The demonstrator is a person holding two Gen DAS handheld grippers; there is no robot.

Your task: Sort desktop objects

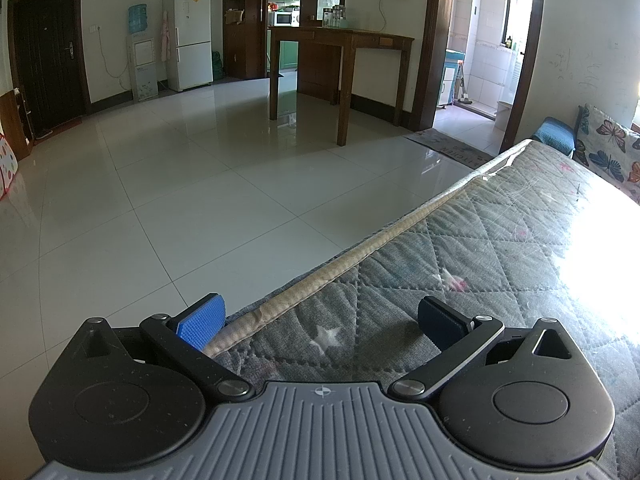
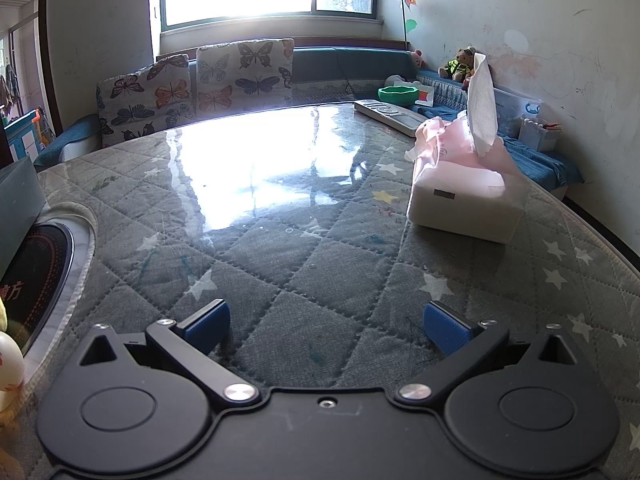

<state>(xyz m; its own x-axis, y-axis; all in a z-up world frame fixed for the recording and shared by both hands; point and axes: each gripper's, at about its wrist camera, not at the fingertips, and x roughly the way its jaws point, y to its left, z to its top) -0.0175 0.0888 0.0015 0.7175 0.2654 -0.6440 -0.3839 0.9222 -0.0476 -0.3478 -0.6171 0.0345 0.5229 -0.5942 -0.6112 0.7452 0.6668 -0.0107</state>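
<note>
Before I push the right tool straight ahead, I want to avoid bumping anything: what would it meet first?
Nothing soon: the open right tool points over bare quilted table cover. The tissue pack sits off to its right, likely outside that line, though depth is unclear.

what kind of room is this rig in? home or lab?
Almost certainly a home, an open living and dining room. The left view shows a fridge and a water dispenser along the far wall; the right view shows butterfly cushions on a bench under a window, behind a quilt-covered table holding a tissue pack.
</note>
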